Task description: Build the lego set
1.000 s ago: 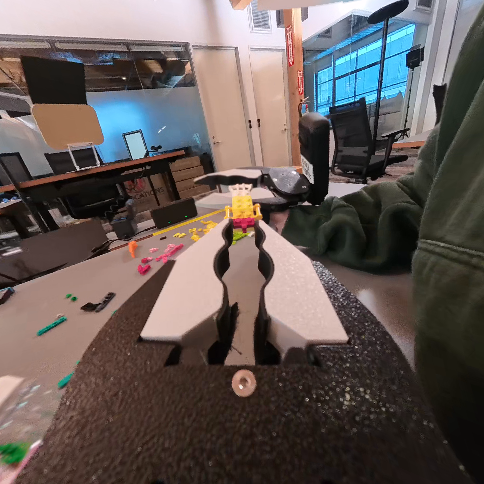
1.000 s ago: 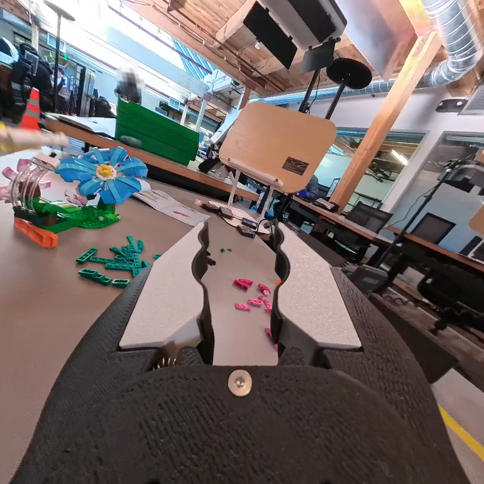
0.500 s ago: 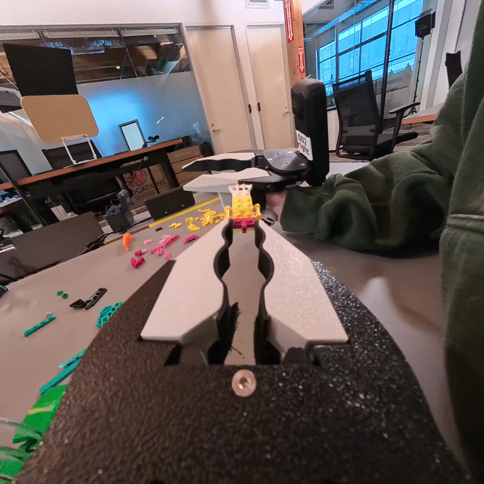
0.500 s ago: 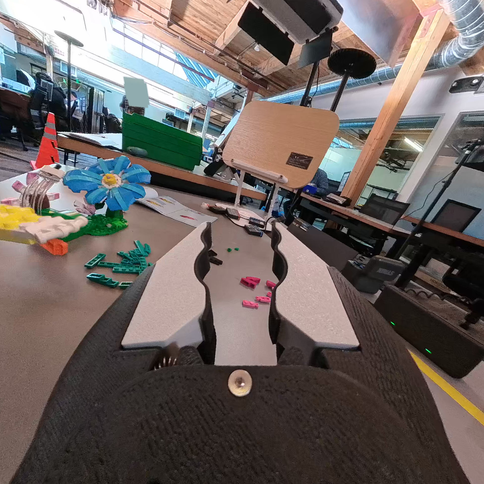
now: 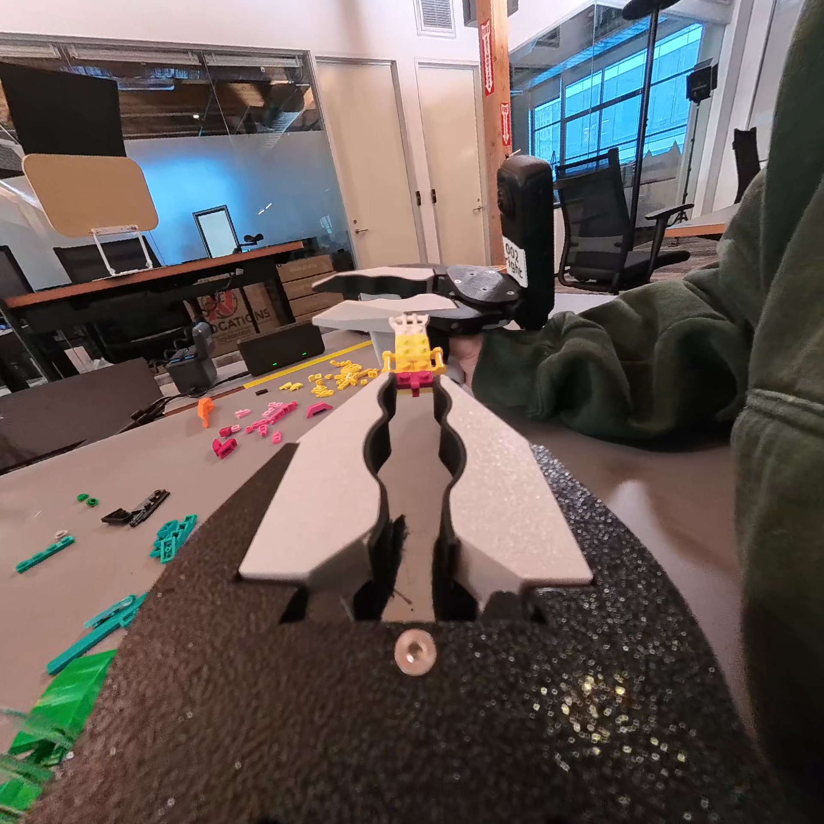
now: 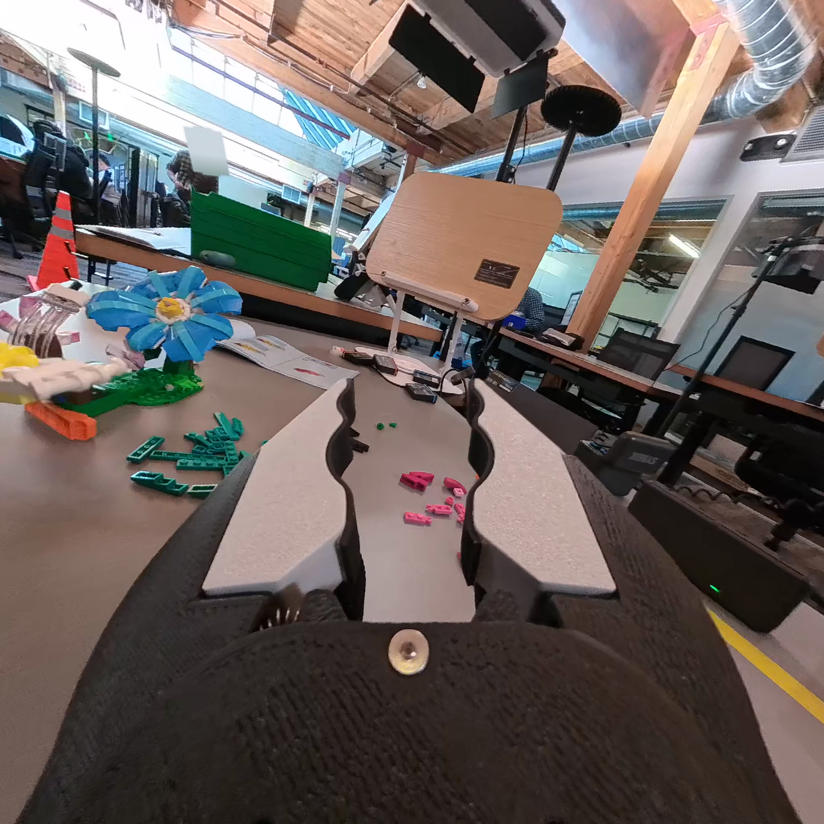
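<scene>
My left gripper (image 5: 412, 389) is shut on a small lego assembly (image 5: 412, 354) of yellow, magenta and white pieces, held above the grey table (image 5: 111, 468). My right gripper (image 5: 315, 301) hovers just behind it, turned on its side, open and empty. In the right wrist view the right gripper (image 6: 410, 388) is open over pink pieces (image 6: 428, 495). The held assembly (image 6: 53, 376) shows blurred at the left edge, in front of a blue lego flower (image 6: 165, 316) on a green base (image 6: 147, 392).
Loose piles lie on the table: yellow (image 5: 343, 376), pink (image 5: 263, 419), teal (image 5: 171, 537) and black pieces (image 5: 138, 512). An instruction booklet (image 6: 290, 361), a wooden stand (image 6: 463, 245) and a black box (image 6: 713, 566) sit farther back. A green sleeve (image 5: 624, 356) rests at right.
Both grippers have swung across the table. The right gripper now sits closer behind the held assembly. The flower and the held assembly have come into the right wrist view's left side.
</scene>
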A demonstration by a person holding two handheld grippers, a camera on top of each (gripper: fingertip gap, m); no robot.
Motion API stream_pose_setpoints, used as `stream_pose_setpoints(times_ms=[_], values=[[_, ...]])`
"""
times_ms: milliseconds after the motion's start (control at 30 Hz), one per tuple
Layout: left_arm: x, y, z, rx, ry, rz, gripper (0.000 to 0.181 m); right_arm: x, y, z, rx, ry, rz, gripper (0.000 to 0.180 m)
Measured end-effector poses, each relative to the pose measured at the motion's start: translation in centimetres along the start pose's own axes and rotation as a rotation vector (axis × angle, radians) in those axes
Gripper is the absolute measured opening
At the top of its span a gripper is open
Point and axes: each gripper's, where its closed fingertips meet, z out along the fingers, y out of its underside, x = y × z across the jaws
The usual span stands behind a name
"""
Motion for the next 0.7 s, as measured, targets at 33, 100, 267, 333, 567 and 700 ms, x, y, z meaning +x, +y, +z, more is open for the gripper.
stream_pose_setpoints(times_ms=[33, 100, 267, 333, 567, 700], values=[[0.0, 0.0, 0.0, 0.002, 0.004, -0.004, 0.014, 0.0, 0.1, 0.0, -0.003, -0.003, 0.007, 0.049], [-0.1, 0.0, 0.0, -0.002, 0.005, -0.009, 0.014, -0.1, 0.2, 0.1, -0.007, -0.009, 0.009, 0.049], [0.3, 0.0, 0.0, -0.002, 0.026, 0.006, 0.014, -0.6, 0.4, 0.3, -0.019, -0.033, -0.004, 0.047], [0.0, 0.0, -0.1, 0.002, 0.018, -0.005, 0.014, -0.7, 0.5, 0.3, -0.024, -0.038, -0.002, 0.046], [-0.8, -0.1, -0.3, 0.012, -0.009, -0.03, 0.014, -0.6, 0.6, 0.3, -0.027, -0.04, 0.001, 0.044], [-0.9, -0.1, -0.3, 0.012, -0.013, -0.03, 0.014, -0.6, 0.5, 0.3, -0.023, -0.038, -0.003, 0.043]])
